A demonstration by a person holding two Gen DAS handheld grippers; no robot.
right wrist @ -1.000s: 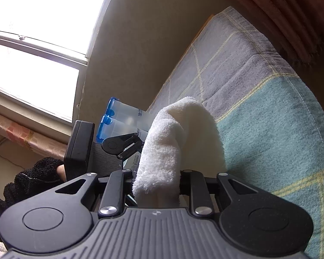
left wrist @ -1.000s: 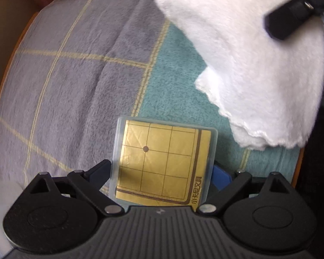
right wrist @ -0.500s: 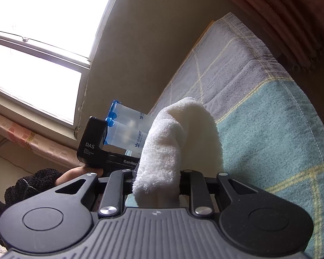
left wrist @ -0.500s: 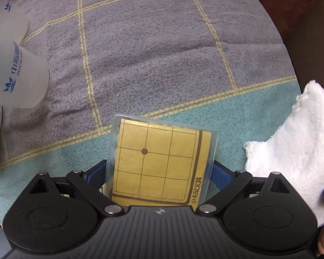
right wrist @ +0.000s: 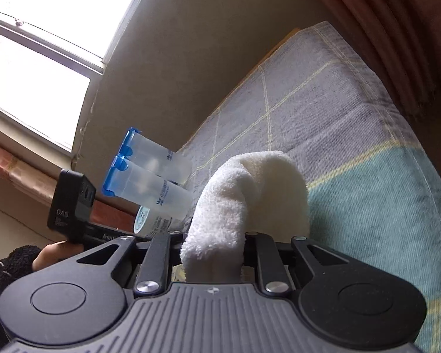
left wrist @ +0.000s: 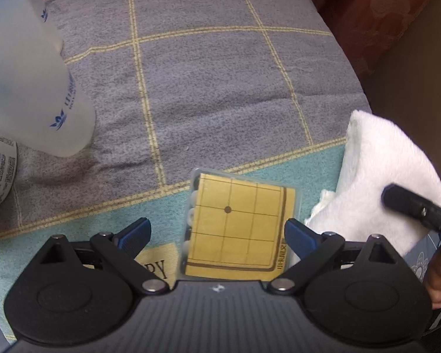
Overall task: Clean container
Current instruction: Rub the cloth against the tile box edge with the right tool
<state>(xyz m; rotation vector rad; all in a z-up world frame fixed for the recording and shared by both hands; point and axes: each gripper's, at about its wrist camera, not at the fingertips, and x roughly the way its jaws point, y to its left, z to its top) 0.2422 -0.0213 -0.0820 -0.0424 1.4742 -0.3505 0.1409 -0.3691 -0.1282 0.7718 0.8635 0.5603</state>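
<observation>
My left fingers (left wrist: 135,232) stand spread wide, pointing down at the small clear box (left wrist: 238,226), which lies on the checked cover (left wrist: 205,88) of the desk between them. My left pad is well clear of its side. My right pad sits just beside the other edge, and I cannot tell whether it touches. My right fingers (left wrist: 411,206) are pressed together on a folded white cloth (right wrist: 250,200) that bulges out ahead of them, just to the right of the box.

The box looks like thin hard plastic, flat and square, with a gold grid card under the lid and small round pieces showing along one side. I judge it light and stiff, but smooth enough to slide out of a loose pinch. The lid may pop or crack if I squeeze hard. The pieces inside would probably rattle and shift when I tip it.

I would take it across its two opposite side walls, low and near the middle. There the walls are stiffest, and the broad lid stays free for wiping. A corner or a lid-only hold looks risky to me. The soft cover under it gives little support, so pressing the cloth down could tilt the box.

Two frosted bottles (left wrist: 29,88) with blue caps stand off to the left, well apart.
</observation>
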